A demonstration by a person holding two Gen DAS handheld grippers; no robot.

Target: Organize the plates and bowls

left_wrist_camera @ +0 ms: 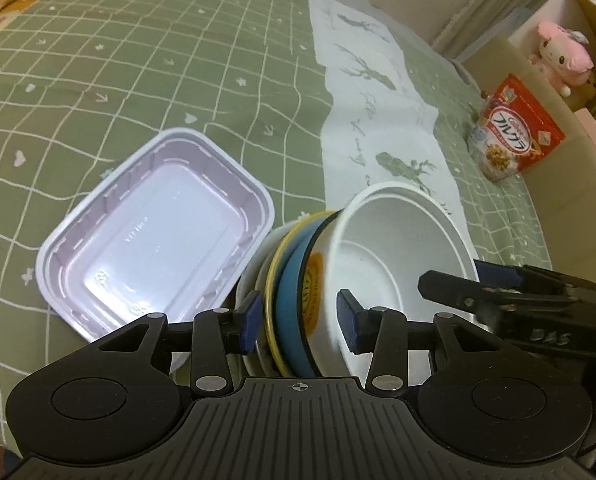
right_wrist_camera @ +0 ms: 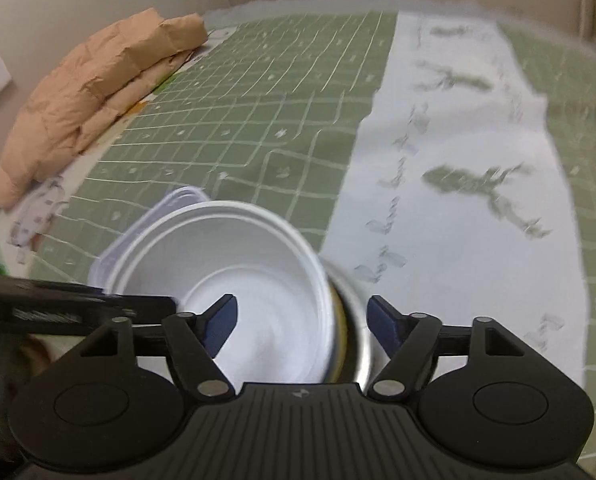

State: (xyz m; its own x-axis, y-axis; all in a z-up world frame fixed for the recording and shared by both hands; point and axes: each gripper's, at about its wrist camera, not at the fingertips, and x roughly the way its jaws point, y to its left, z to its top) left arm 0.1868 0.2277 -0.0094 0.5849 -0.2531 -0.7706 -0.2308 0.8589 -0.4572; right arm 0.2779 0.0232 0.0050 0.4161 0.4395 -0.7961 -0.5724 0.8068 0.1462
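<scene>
My left gripper (left_wrist_camera: 300, 322) is shut on a tilted stack of plates (left_wrist_camera: 288, 308), white, yellow-rimmed and blue, with a white bowl (left_wrist_camera: 394, 264) nested at the right end. A pale purple rectangular tray (left_wrist_camera: 158, 236) lies on the cloth to the left. In the right wrist view my right gripper (right_wrist_camera: 301, 326) straddles the white bowl's (right_wrist_camera: 250, 280) rim, left finger inside, right finger outside by a metal bowl (right_wrist_camera: 358, 320); the pads do not visibly touch. The right gripper also shows in the left wrist view (left_wrist_camera: 498, 292).
A green checked tablecloth (left_wrist_camera: 138, 60) covers the table, with a white deer-print runner (left_wrist_camera: 378, 92). A red cereal bag (left_wrist_camera: 514, 128) and a pink plush toy (left_wrist_camera: 562, 56) stand at the right. A folded tan jacket (right_wrist_camera: 94, 88) lies far left.
</scene>
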